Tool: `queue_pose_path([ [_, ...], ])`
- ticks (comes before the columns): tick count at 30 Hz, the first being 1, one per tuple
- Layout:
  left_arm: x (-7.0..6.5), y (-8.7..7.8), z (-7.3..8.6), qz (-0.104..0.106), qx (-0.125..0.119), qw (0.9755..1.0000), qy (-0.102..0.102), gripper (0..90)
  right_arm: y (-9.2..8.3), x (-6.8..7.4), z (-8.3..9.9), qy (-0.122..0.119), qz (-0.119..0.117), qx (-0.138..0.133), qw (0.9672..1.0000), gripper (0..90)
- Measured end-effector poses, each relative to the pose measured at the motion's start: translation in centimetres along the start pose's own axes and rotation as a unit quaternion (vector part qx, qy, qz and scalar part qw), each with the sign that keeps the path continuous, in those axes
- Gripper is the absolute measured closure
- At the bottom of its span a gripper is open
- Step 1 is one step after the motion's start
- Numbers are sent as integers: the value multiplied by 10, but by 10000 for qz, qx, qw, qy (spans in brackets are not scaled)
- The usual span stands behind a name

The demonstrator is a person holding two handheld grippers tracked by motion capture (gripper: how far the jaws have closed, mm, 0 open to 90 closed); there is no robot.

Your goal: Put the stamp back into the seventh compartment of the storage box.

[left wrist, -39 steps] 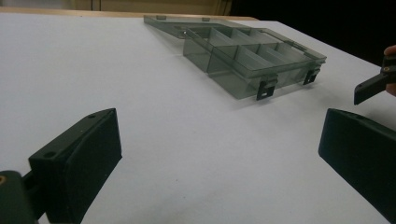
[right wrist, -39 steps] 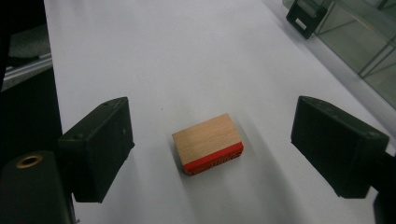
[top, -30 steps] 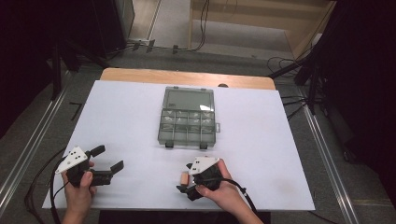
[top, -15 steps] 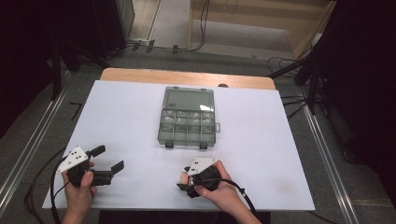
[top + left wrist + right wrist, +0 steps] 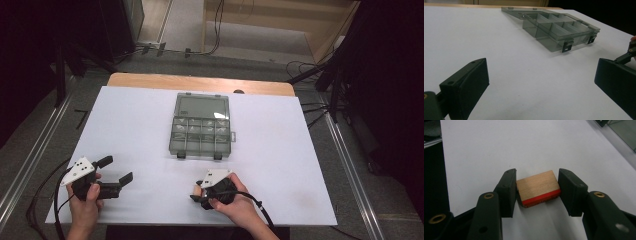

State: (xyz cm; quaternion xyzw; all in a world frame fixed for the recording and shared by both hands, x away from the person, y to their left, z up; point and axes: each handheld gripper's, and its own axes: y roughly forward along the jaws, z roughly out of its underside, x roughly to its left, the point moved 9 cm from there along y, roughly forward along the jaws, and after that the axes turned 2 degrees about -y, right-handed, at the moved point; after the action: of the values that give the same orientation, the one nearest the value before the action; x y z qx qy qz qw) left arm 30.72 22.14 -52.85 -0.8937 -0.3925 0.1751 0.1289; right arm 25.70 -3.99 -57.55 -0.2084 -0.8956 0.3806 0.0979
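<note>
A small wooden block (image 5: 536, 188) with a red front edge lies on the white table sheet (image 5: 140, 125). My right gripper (image 5: 537, 181) has just been closing its jaws on it, and both pads now touch its sides. In the high view that right gripper (image 5: 196, 194) sits near the front edge, pointing left. My left gripper (image 5: 116, 170) rests at the front left, open and with nothing in it; its jaws (image 5: 540, 75) stand wide apart over bare sheet. A clear grey compartment box (image 5: 201, 135) lies mid-table with its lid folded back.
The box (image 5: 559, 30) stands ahead of the left gripper, its two latches facing me; its corner (image 5: 624, 127) shows far off in the right gripper view. Wooden table edge (image 5: 200, 82) at the back, metal rails along both sides, cables on the floor.
The right gripper's jaws have drawn closer together. Both hands have stayed where they were, and the box has not moved.
</note>
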Motion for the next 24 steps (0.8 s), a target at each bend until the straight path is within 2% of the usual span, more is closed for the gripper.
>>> queue_pose_path([
  [2,0,0,0,-1,3,10000,2,0,0,0,0,-21,37,5,10000,499],
  [3,0,0,0,0,2,10000,3,0,0,0,-1,-21,46,-5,10000,531],
  [5,0,0,0,2,-2,10000,-4,0,-2,0,-2,49,36,-67,10000,532],
  [24,0,0,0,-3,-7,10000,-9,0,-19,-8,-12,175,83,-324,9993,533],
])
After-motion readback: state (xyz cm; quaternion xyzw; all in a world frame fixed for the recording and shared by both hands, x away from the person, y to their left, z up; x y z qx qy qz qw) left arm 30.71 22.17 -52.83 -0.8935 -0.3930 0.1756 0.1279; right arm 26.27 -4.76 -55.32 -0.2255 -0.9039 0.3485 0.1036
